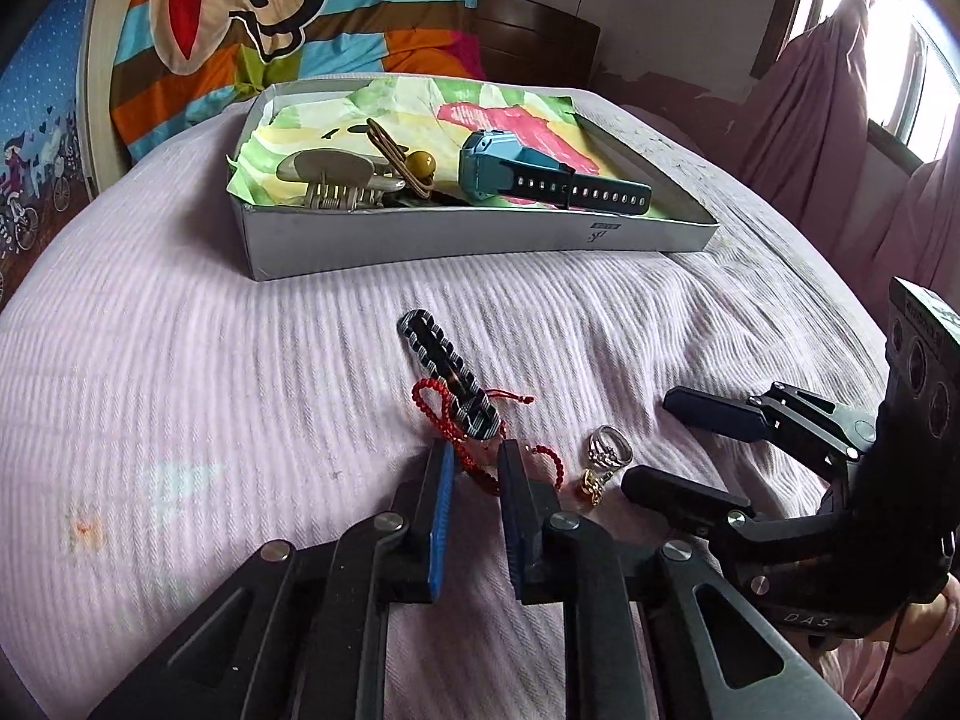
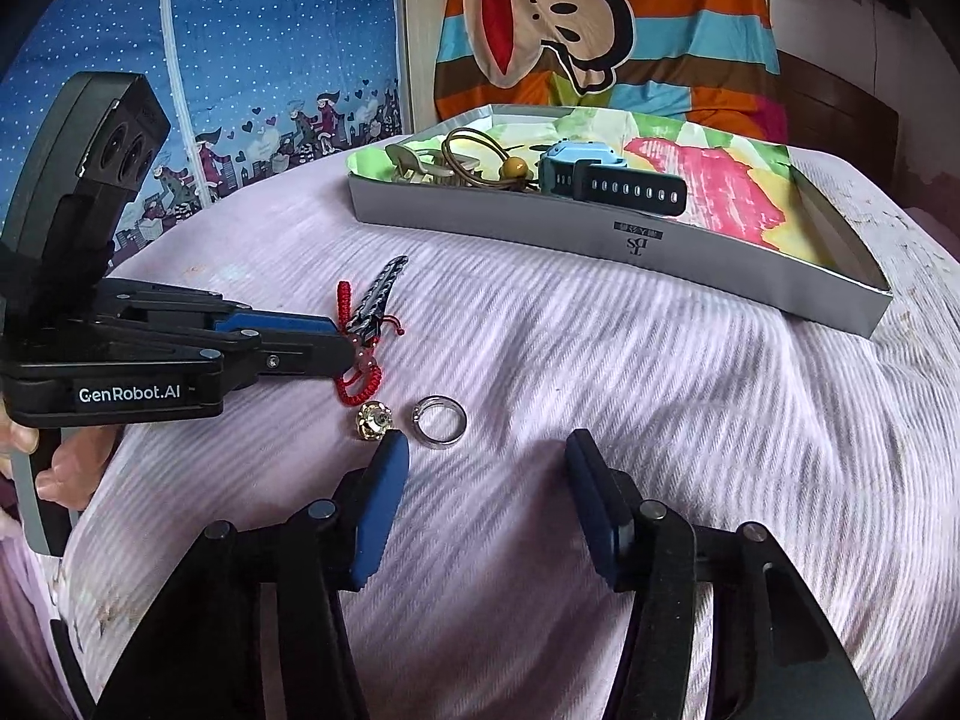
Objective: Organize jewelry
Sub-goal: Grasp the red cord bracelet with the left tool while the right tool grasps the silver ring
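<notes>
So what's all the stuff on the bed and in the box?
box: one, grey, paper-lined, far side of the bed
watch: one, blue with dark strap, in the box
hair claw: one, beige, in the box
hair tie: one, brown with yellow bead, in the box
hair clip: one, black-and-white, on the bedspread
red bracelet: one, under the clip
silver ring: one, on the bedspread
gold ring: one, beside the silver one
left hand-held gripper: nearly shut around the bracelet
right hand-held gripper: open, by the rings
</notes>
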Demonstrator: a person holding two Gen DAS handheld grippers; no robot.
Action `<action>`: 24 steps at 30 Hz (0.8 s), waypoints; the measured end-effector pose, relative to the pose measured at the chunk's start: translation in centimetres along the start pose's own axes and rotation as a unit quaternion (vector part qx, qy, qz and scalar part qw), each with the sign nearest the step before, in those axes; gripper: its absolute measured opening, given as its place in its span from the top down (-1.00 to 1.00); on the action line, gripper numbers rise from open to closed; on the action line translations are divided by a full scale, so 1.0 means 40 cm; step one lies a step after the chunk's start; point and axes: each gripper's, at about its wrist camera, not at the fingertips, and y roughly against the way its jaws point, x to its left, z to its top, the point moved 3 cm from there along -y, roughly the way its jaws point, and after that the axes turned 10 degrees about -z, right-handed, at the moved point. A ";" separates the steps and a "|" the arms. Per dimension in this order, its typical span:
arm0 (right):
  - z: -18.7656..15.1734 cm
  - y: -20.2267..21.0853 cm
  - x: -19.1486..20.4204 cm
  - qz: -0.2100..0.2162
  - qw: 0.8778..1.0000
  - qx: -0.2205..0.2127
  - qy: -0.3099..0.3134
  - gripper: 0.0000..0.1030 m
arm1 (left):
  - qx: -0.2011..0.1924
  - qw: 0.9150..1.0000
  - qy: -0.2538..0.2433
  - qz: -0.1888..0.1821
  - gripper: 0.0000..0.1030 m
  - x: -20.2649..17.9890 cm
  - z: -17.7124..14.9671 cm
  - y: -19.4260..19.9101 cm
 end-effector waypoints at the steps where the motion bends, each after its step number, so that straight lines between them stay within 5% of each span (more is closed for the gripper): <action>1: 0.001 -0.003 0.000 0.001 1.000 0.001 -0.001 0.10 | 0.001 1.000 0.001 0.000 0.76 0.001 -0.001 -0.001; 14: 0.017 -0.031 0.029 0.002 1.000 0.006 0.020 0.36 | -0.012 1.000 0.012 -0.015 0.93 0.013 -0.008 0.002; 19: 0.019 -0.037 0.032 0.012 1.000 0.009 0.017 0.65 | -0.016 1.000 0.010 -0.017 0.94 0.011 -0.012 0.006; 24: 0.016 -0.038 0.028 0.018 1.000 0.009 0.012 0.65 | -0.017 1.000 0.006 -0.015 0.94 0.007 -0.015 0.011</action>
